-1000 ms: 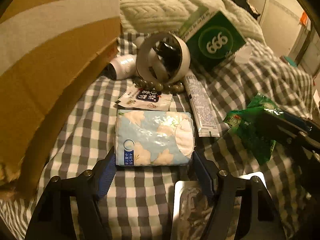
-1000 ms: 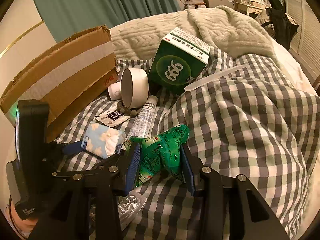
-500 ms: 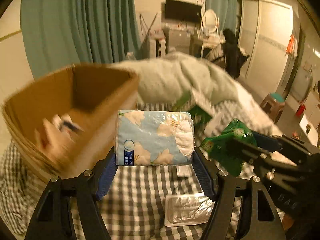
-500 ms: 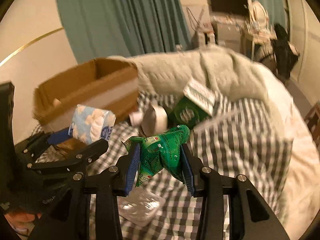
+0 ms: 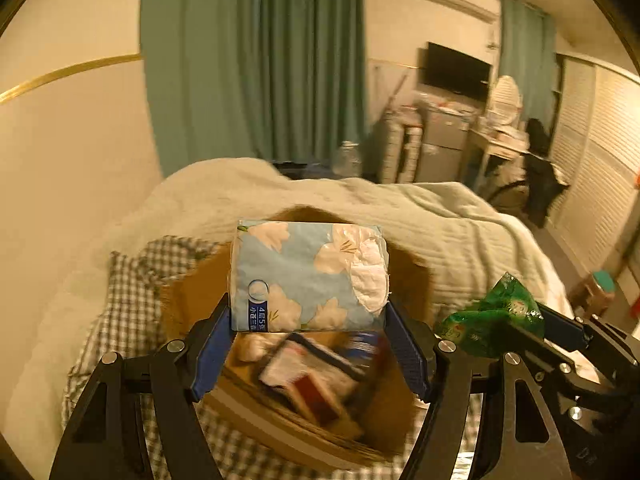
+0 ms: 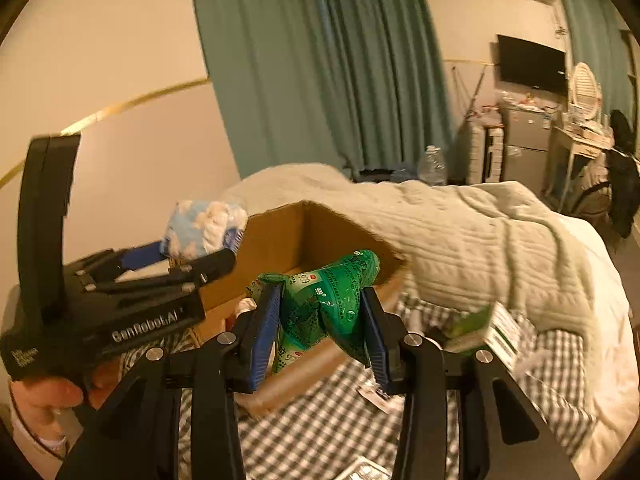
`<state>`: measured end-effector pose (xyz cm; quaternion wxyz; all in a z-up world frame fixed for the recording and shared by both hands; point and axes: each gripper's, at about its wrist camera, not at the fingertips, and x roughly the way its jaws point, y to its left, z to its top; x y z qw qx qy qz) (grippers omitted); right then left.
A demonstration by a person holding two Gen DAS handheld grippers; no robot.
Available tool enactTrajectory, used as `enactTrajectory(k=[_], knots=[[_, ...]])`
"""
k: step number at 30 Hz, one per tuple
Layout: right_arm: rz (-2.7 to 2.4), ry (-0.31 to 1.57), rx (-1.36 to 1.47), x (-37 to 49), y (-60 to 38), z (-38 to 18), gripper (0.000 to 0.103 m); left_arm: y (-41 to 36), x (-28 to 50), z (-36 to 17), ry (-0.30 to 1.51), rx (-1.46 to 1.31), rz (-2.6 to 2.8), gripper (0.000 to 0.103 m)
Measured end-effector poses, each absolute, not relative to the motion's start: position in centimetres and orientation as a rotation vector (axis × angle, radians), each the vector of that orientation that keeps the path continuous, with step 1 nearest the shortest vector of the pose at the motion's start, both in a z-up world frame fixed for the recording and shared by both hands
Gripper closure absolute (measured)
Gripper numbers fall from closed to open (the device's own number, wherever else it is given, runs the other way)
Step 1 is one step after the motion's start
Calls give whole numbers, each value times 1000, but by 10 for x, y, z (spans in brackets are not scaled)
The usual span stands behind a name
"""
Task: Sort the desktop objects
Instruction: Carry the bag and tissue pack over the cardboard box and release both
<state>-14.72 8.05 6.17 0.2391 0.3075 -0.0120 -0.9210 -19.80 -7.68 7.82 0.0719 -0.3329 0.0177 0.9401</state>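
Our left tongs (image 5: 308, 320) pinch the soft blue floral tissue pack (image 5: 306, 276) above the open brown cardboard box (image 6: 304, 232); our right tongs (image 6: 320, 324) clamp the crinkled green plastic pouch (image 6: 324, 300) over its near rim.

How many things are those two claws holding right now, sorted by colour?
Blue floral: 1, the tissue pack in the left gripper.
Green: 1, the green packet in the right gripper.
Total: 2, both held above the cardboard box.
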Motion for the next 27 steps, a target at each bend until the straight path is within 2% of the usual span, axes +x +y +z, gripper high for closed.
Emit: enactTrajectory(k=[7,8,9,10,11,17,21,27], knots=[[-2529,50,900,-178,30,30,61,-111,-217,45,52,-1106,2828,27],[-2525,47,896,-181,28,26,57,-113,-217,42,47,-1104,2827,21],[-2515,25,893,-184,28,22,41,-114,-217,40,46,-1098,2823,17],[-2511,5,892,-186,31,20,28,-115,-215,39,56,-1098,2822,6],[-2521,-23,891,-186,35,19,27,-118,-210,37,72,-1098,2829,1],[-2561,-32,875,-169,62,31,27,-103,-182,46,221,-1016,2818,1],[-2609,-9,883,-148,99,37,27,-82,-144,56,224,-947,2774,1],[-2654,-96,885,-119,173,44,27,-31,-86,60,249,-894,2587,0]])
